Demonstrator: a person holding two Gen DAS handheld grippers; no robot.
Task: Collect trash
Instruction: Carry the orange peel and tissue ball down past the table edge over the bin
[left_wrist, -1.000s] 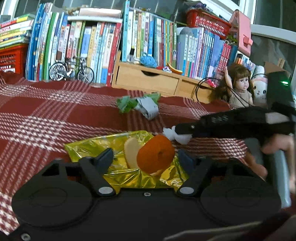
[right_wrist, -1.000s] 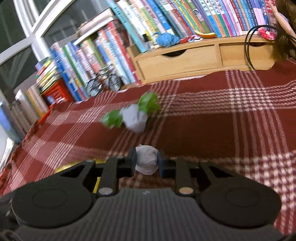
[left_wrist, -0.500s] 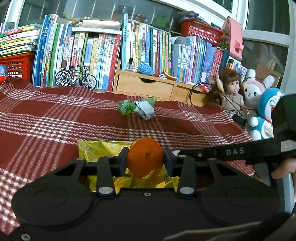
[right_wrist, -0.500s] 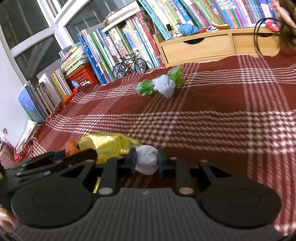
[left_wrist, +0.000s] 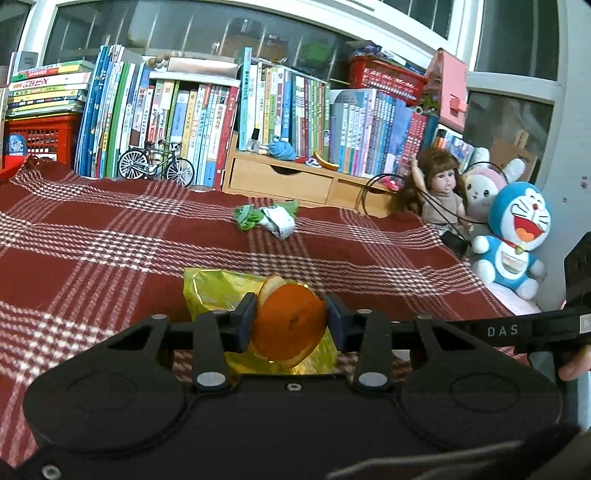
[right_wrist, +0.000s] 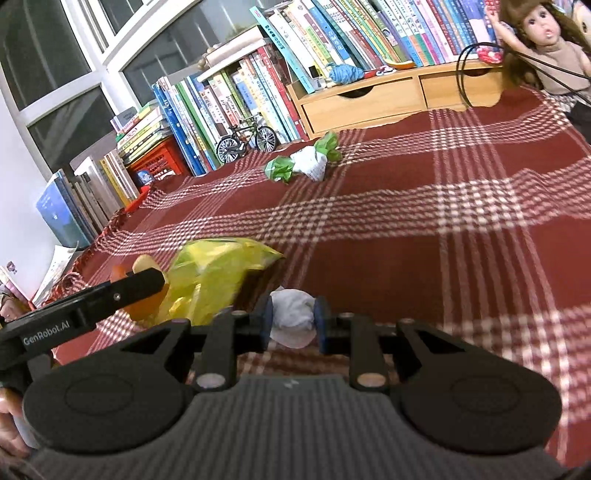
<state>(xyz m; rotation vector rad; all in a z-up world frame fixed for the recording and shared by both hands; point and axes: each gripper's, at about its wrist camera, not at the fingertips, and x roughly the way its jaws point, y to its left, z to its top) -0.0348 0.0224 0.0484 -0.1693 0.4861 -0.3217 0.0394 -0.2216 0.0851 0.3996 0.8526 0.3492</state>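
A red plaid cloth (left_wrist: 110, 236) covers the table, with rows of books (left_wrist: 177, 114), a toy bicycle (left_wrist: 157, 168) and a wooden drawer unit (left_wrist: 295, 181) across the top of the frame. The left hand-held gripper (left_wrist: 290, 325) is clamped on an orange peel (left_wrist: 288, 326) above a yellow wrapper (left_wrist: 218, 291). The right hand-held gripper (right_wrist: 293, 323) pinches a white crumpled tissue (right_wrist: 291, 319). A green-and-white wrapper (left_wrist: 271, 219) lies mid-frame.
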